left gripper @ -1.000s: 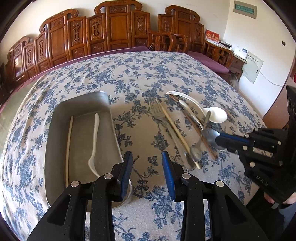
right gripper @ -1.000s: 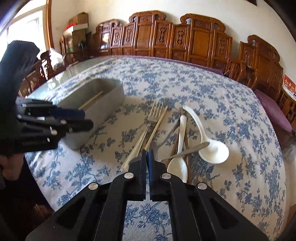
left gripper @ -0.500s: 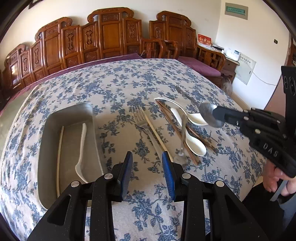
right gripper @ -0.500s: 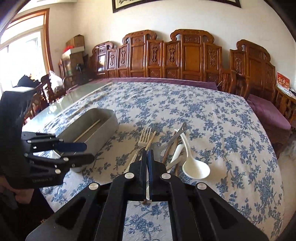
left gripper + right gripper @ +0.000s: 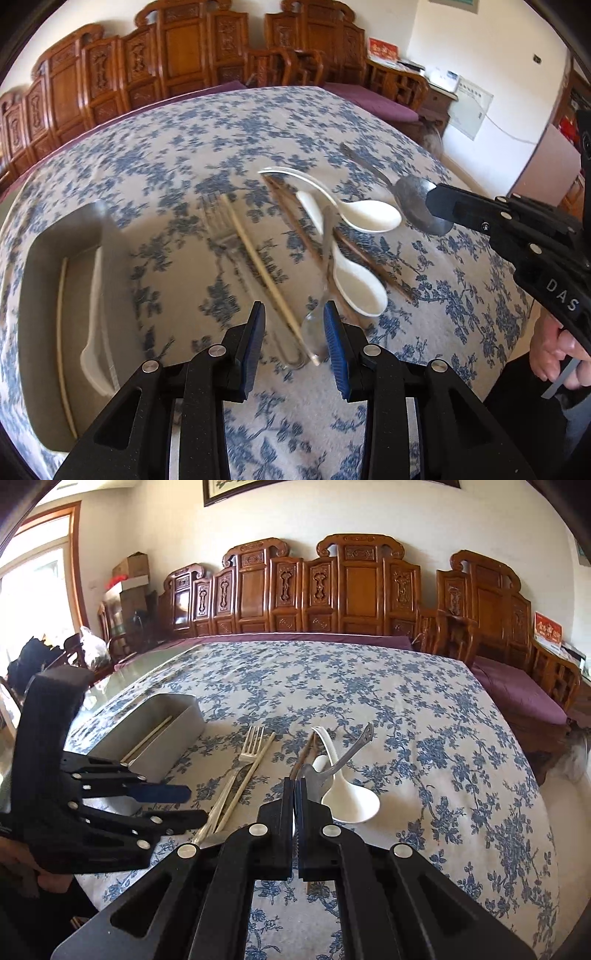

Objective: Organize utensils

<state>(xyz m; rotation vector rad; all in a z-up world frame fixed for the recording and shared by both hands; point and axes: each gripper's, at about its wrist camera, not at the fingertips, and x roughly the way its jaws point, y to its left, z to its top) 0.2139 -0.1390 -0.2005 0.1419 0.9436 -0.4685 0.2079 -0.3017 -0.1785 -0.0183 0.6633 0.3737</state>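
Right gripper [image 5: 295, 794] clamped on metal spoon [image 5: 413, 201] by its bowl, lifted over the tablecloth [image 5: 424, 716] right of the utensil pile, long axis tilted, handle pointing far and up; left gripper [image 5: 293, 341] part-open, holding nothing.

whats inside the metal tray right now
Inside the metal tray lie a pale chopstick along its far-left side and a white spoon beside it. The left gripper body covers the tray's near corner, so anything there is hidden.
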